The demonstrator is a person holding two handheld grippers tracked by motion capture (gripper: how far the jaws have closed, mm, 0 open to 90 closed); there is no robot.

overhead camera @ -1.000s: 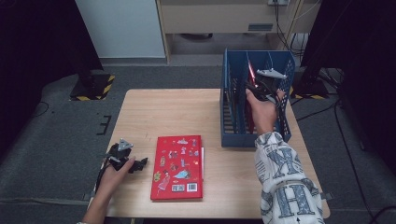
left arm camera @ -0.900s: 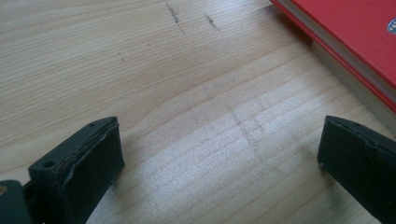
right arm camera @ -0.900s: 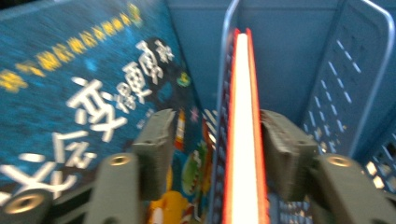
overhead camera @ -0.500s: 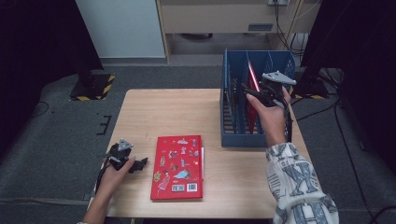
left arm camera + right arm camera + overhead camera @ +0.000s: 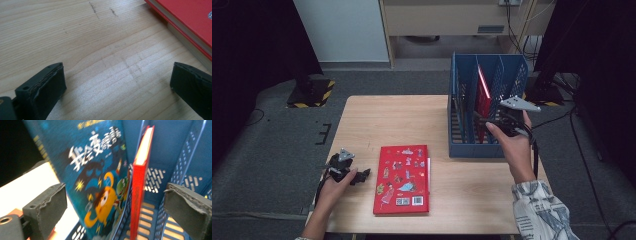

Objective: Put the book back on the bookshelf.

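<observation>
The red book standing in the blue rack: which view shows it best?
The right gripper view: the red book stands upright, close, between open jaws. The high view shows it small, inside the blue rack. The left gripper view shows another red book, lying flat.

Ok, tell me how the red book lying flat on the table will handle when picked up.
The red book has board covers, so it's likely stiff. Lying flat on the table, its edge may be hard to get under. The glossy cover could slip.
</observation>
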